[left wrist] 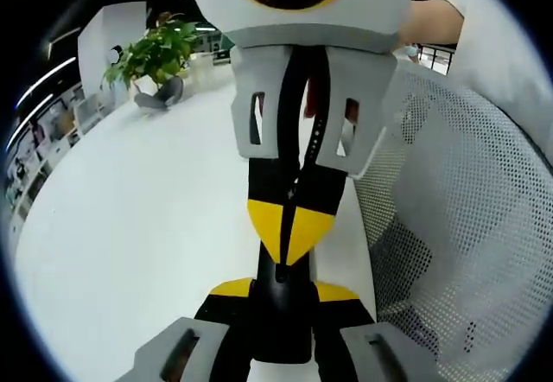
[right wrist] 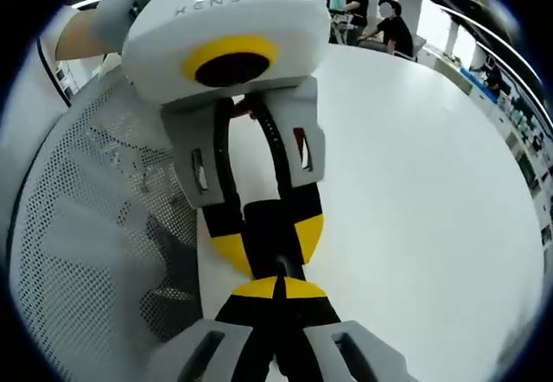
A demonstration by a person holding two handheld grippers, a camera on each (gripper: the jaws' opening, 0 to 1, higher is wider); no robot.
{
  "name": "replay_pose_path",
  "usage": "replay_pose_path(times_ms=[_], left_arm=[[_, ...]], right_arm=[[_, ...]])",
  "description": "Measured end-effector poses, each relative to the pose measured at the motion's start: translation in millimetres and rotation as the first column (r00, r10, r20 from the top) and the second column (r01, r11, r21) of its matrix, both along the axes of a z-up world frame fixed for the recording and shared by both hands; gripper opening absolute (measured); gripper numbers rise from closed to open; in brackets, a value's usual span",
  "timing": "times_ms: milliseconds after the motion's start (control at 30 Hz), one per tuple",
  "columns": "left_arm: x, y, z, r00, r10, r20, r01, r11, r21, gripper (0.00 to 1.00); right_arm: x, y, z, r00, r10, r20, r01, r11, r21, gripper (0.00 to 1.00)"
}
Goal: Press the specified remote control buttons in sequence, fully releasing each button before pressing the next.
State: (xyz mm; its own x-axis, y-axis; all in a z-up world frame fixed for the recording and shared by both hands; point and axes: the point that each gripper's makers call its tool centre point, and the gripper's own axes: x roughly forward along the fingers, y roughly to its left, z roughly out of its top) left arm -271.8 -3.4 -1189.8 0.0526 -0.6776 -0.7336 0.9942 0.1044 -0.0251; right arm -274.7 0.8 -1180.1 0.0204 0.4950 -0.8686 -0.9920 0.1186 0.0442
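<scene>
1. Remote control: a slim black body seen almost edge-on, clamped between the two yellow-tipped jaws of the left gripper, above the white table.
2. The right gripper comes in from the top of the left gripper view, nose to nose with the left one. Its jaws are pressed together, and the joined yellow tips appear to touch the remote's near end.
3. In the right gripper view, the right gripper has its jaws closed on nothing. The tip sits right at the remote control, which the left gripper grips from both sides.
4. The buttons are hidden, so I cannot tell which one the tip meets.
5. A white mesh chair stands beside the table edge, and a potted plant is at the far end.
</scene>
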Motion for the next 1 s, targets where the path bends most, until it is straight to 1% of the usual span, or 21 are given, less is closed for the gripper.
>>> replay_pose_path(times_ms=[100, 233, 300, 367, 400, 567, 633, 667, 700, 733, 800, 1000], left_arm=[[-0.1, 0.3, 0.2, 1.0, 0.002, -0.001, -0.002, 1.0, -0.005, 0.24], [-0.2, 0.3, 0.3, 1.0, 0.001, 0.0, -0.001, 1.0, -0.005, 0.24], [-0.2, 0.1, 0.6, 1.0, 0.0, 0.0, 0.0, 1.0, -0.006, 0.24], [-0.3, 0.2, 0.5, 1.0, 0.0, 0.0, 0.0, 1.0, -0.004, 0.24], [-0.5, 0.2, 0.6, 1.0, -0.001, 0.0, 0.001, 1.0, -0.003, 0.24], [-0.6, 0.1, 0.3, 1.0, -0.001, -0.001, 0.001, 1.0, 0.0, 0.24], [-0.7, -0.1, 0.3, 1.0, -0.001, -0.001, 0.001, 1.0, -0.002, 0.24], [-0.7, -0.1, 0.3, 1.0, -0.001, -0.002, 0.001, 1.0, -0.003, 0.24], [-0.6, 0.0, -0.1, 1.0, -0.002, -0.001, 0.002, 1.0, -0.004, 0.24], [-0.6, 0.1, -0.2, 1.0, 0.0, -0.003, 0.0, 1.0, -0.004, 0.24], [-0.9, 0.0, 0.1, 1.0, 0.001, -0.003, -0.001, 1.0, -0.006, 0.24], [-1.2, 0.1, -0.1, 1.0, 0.0, -0.003, 0.0, 1.0, -0.013, 0.24]], right_arm=[[0.7, 0.0, -1.3, 1.0, 0.005, 0.011, -0.005, 1.0, -0.015, 0.0], [1.2, -0.7, -1.5, 1.0, 0.002, 0.018, -0.002, 1.0, -0.007, 0.0], [1.6, -1.1, -0.4, 1.0, -0.015, 0.005, 0.015, 1.0, 0.013, 0.0], [1.7, -1.1, 0.8, 0.999, -0.025, -0.021, 0.025, 0.999, 0.039, 0.0], [0.7, -1.0, 2.2, 0.998, -0.045, -0.043, 0.047, 0.998, 0.048, 0.0], [1.6, 4.4, 5.3, 0.999, -0.037, -0.017, 0.038, 0.997, 0.072, 0.0], [2.1, 4.5, 1.2, 1.0, -0.023, -0.006, 0.023, 0.998, 0.051, 0.0], [0.2, 3.8, -1.5, 1.0, -0.012, -0.013, 0.013, 0.999, 0.037, 0.0], [1.2, 4.2, 0.1, 1.0, 0.011, 0.011, -0.012, 0.999, 0.036, 0.0], [-0.2, 3.2, 0.3, 1.0, 0.004, 0.008, -0.005, 0.999, 0.032, 0.0], [-0.3, 3.1, -0.3, 0.998, 0.043, 0.039, -0.044, 0.999, 0.022, 0.0], [0.1, 4.1, -3.4, 0.994, 0.084, 0.075, -0.084, 0.996, 0.0, 0.0]])
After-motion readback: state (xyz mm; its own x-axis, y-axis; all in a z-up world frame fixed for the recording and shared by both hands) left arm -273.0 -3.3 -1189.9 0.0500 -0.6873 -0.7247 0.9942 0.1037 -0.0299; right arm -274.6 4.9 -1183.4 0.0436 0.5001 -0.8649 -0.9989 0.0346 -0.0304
